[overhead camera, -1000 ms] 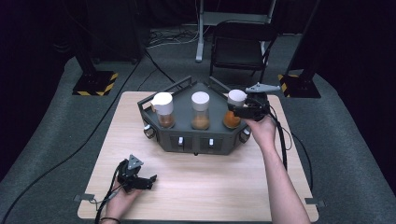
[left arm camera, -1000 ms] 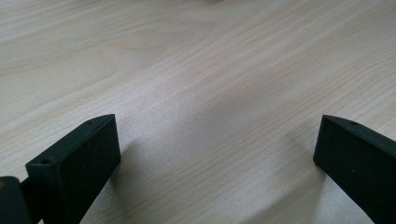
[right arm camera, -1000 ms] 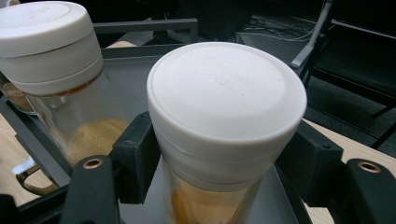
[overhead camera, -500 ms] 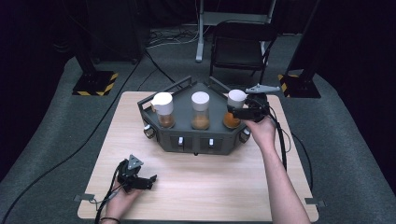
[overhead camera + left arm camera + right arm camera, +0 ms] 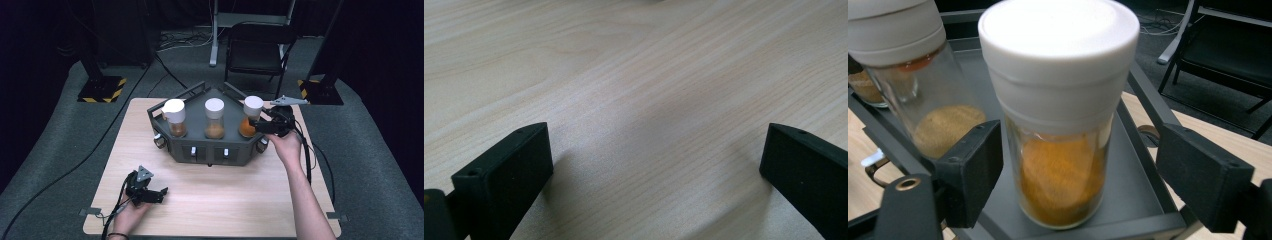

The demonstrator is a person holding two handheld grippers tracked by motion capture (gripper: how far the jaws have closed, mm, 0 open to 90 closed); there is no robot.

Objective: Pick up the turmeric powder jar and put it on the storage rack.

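A dark five-sided rack (image 5: pixel 207 151) on the wooden table holds three glass spice jars with white lids. My right gripper (image 5: pixel 256 126) reaches the right jar (image 5: pixel 251 114) from the right side. In the right gripper view, that jar (image 5: pixel 1063 165), part full of orange powder, stands between the two black pads (image 5: pixel 973 170) with a gap on each side. The jaws have just been opening, and the right gripper (image 5: pixel 1080 182) is open around the jar. The middle jar (image 5: pixel 215 119) and left jar (image 5: pixel 174 118) stand untouched. My left gripper (image 5: pixel 156 194) rests open on bare wood (image 5: pixel 649 100).
A black chair (image 5: pixel 257 50) stands behind the table. Two stand bases with yellow-black stripes (image 5: pixel 102 89) sit on the grey floor at the back corners. A cable (image 5: pixel 307 150) trails along the right forearm. The tan-powder jar (image 5: pixel 923 100) is close beside the gripped-at one.
The right gripper's jaws have parted from the right jar, which stays upright in the rack. Both hands have hardly shifted.
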